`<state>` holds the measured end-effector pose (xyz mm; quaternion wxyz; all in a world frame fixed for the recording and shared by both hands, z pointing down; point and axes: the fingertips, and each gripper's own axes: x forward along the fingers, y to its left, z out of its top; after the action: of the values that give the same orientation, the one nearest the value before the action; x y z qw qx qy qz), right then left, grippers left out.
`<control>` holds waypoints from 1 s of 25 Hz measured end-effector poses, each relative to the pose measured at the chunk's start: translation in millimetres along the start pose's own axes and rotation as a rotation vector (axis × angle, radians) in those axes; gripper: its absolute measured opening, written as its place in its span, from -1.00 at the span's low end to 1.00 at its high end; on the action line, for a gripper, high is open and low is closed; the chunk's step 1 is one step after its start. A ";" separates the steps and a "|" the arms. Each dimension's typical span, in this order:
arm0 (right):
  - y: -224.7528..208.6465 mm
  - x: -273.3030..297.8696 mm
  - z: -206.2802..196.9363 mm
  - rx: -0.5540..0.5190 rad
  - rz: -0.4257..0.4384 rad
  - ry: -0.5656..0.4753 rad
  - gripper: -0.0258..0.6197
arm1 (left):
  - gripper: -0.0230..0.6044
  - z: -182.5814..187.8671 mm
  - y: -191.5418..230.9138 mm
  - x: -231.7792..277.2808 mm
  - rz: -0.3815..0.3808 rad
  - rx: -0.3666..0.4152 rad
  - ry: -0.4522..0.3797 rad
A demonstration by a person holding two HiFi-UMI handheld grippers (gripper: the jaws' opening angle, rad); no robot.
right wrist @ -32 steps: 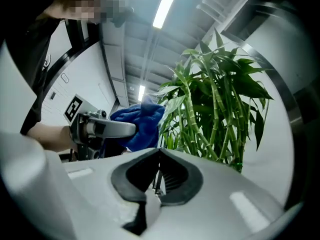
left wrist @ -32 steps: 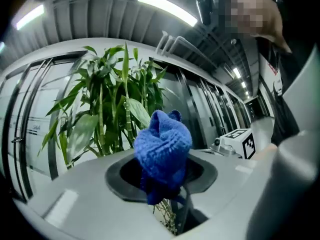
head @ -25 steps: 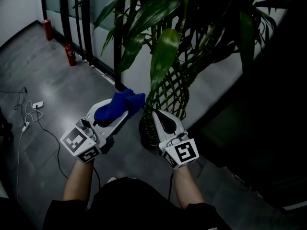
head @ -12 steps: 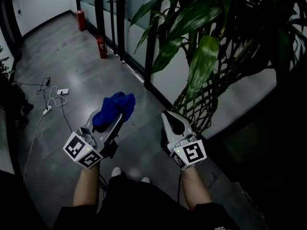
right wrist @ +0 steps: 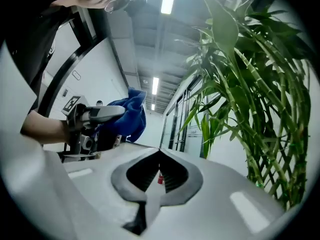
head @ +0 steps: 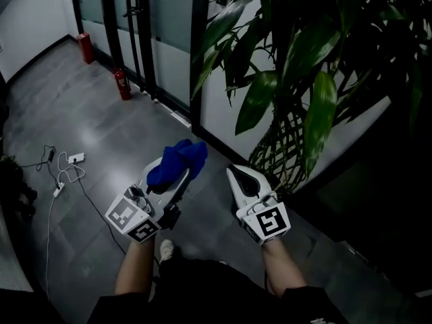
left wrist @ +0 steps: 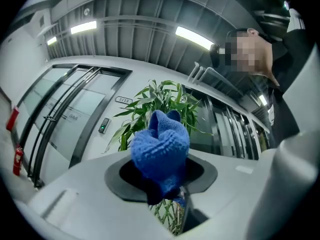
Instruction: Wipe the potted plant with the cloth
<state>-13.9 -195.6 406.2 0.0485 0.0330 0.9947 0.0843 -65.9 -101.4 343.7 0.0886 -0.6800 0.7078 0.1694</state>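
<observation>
Cloth (head: pixel 179 162) now apart from plant (head: pixel 281 150)

Open grey floor (head: pixel 101 127) lies left of and ahead of the left gripper (head: pixel 181 171), whose fingers are filled by the blue cloth (head: pixel 177 162). Loose cables (head: pixel 57 174) trail across it well to the left, and fire extinguishers (head: pixel 121 84) stand along the glass wall (head: pixel 162 25). Ahead of the right gripper (head: pixel 234 174), the potted plant (head: pixel 307 46) blocks the way with its braided stems (head: pixel 280 147), and its long leaves (head: pixel 317 113) hang above.
</observation>
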 end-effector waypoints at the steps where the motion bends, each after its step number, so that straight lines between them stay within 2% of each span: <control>1: 0.3 5.5 3.8 0.001 -0.038 0.002 -0.91 | -0.44 5.2 5.0 3.6 -0.046 0.004 0.008; 4: 1.0 19.9 7.2 0.002 -0.153 0.012 -0.91 | -0.44 14.1 19.6 13.9 -0.189 0.007 0.030; 7: -8.9 31.2 4.9 -0.002 -0.270 0.018 -0.91 | -0.44 17.5 40.1 28.0 -0.291 0.015 0.044; 10: -30.5 37.1 9.1 -0.029 -0.377 0.029 -0.91 | -0.44 22.6 54.7 55.0 -0.402 -0.032 0.039; 14: -55.2 29.1 15.6 -0.058 -0.502 0.048 -0.91 | -0.44 36.6 50.4 81.8 -0.538 -0.065 0.008; 15: -60.2 26.2 18.8 -0.066 -0.525 0.053 -0.91 | -0.44 40.9 47.7 88.8 -0.558 -0.052 0.001; 21: -91.0 19.2 38.0 -0.162 -0.564 0.061 -0.91 | -0.44 66.1 21.8 128.2 -0.593 0.218 0.008; 25: -117.1 23.3 55.8 -0.198 -0.579 0.052 -0.91 | -0.44 89.7 3.1 152.1 -0.604 0.319 0.003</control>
<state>-38.0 -299.8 329.4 0.0480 -0.2590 0.9506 0.1644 -87.4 -210.9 206.8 0.2389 -0.8367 0.4923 0.0216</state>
